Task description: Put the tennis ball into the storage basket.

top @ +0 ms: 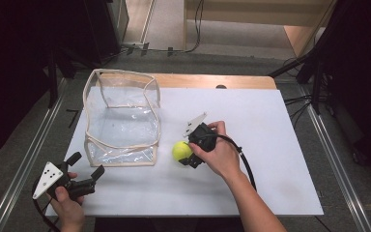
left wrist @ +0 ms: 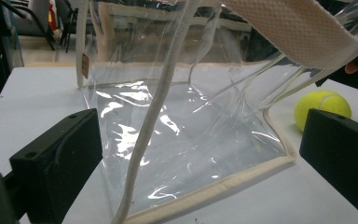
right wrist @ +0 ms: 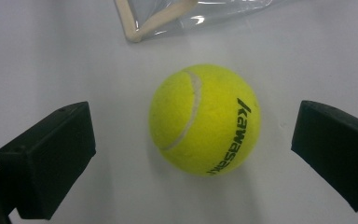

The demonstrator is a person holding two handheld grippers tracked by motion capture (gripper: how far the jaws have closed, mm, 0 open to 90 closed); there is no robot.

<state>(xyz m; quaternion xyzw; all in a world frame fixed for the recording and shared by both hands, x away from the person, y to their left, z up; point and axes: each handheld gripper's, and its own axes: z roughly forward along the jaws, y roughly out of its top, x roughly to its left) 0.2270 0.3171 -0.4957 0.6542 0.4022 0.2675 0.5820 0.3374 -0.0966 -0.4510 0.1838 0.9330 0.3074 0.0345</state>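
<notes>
Reaching in from the lower right, the person's forearm angles up-left across the white table, hand wrapped over the right gripper. Jaws spread wide, one either side of the yellow tennis ball, neither touching it in the right gripper view. Ball rests on the table just beside the near right corner of the clear bag. Left gripper held low at the near left table edge, jaws apart, empty, aimed at the bag.
</notes>
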